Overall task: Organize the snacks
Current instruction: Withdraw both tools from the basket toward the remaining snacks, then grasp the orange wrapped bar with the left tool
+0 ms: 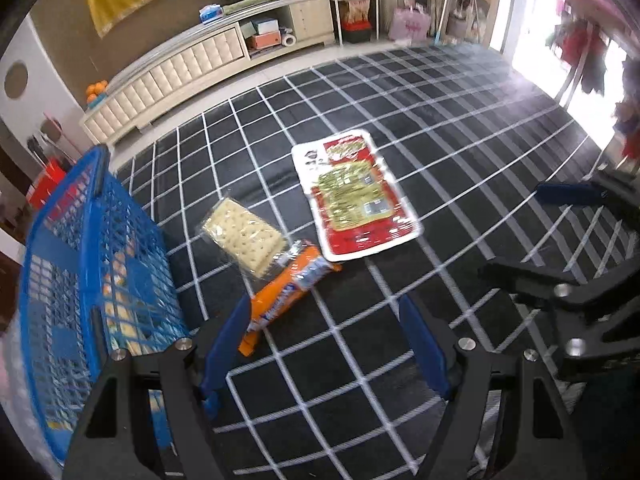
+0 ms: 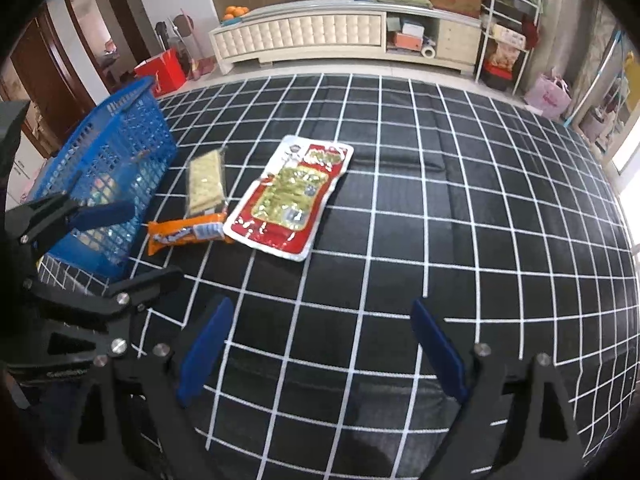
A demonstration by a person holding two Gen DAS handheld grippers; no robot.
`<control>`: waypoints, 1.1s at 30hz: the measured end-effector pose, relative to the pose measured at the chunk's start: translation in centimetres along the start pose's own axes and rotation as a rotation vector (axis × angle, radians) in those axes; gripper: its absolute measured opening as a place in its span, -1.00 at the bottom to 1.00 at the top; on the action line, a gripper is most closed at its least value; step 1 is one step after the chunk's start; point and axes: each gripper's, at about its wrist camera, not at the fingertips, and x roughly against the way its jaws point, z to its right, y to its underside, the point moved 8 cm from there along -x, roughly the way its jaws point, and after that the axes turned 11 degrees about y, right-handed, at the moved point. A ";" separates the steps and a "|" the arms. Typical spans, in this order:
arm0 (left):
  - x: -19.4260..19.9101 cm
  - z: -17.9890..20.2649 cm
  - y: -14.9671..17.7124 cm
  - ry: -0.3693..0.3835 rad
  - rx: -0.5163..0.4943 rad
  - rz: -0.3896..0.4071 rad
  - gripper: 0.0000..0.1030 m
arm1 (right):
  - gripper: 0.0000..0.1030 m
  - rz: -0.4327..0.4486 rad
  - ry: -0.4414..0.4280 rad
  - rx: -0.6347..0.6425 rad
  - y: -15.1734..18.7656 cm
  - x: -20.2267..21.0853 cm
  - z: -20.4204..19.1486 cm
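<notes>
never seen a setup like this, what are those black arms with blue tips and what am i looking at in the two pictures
These are two hand-held grippers, each with a fisheye camera looking along its fingers. One picture is from the left gripper, the other from the right gripper; each also glimpses the other at its edge. Both are open and hold nothing. On the black checked cloth lie three snacks: a clear cracker pack, an orange wrapped snack and a flat red pouch. A blue basket stands to their left, some packs already inside.
</notes>
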 end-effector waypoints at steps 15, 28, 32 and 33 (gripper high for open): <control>-6.3 -3.6 1.0 -0.113 0.023 -0.193 0.29 | 0.80 -0.073 -0.072 -0.063 0.9 -3.9 0.7; -6.3 -4.5 1.7 0.064 0.176 -0.204 -0.63 | 0.80 -0.076 -0.097 -0.118 0.9 -3.4 1.7; -5.7 -3.0 2.6 0.057 0.142 -0.203 -0.74 | 0.80 -0.070 -0.091 -0.120 1.0 -2.6 1.7; -5.6 -2.6 2.8 0.060 0.144 -0.195 -0.76 | 0.80 -0.070 -0.090 -0.122 1.0 -2.5 1.7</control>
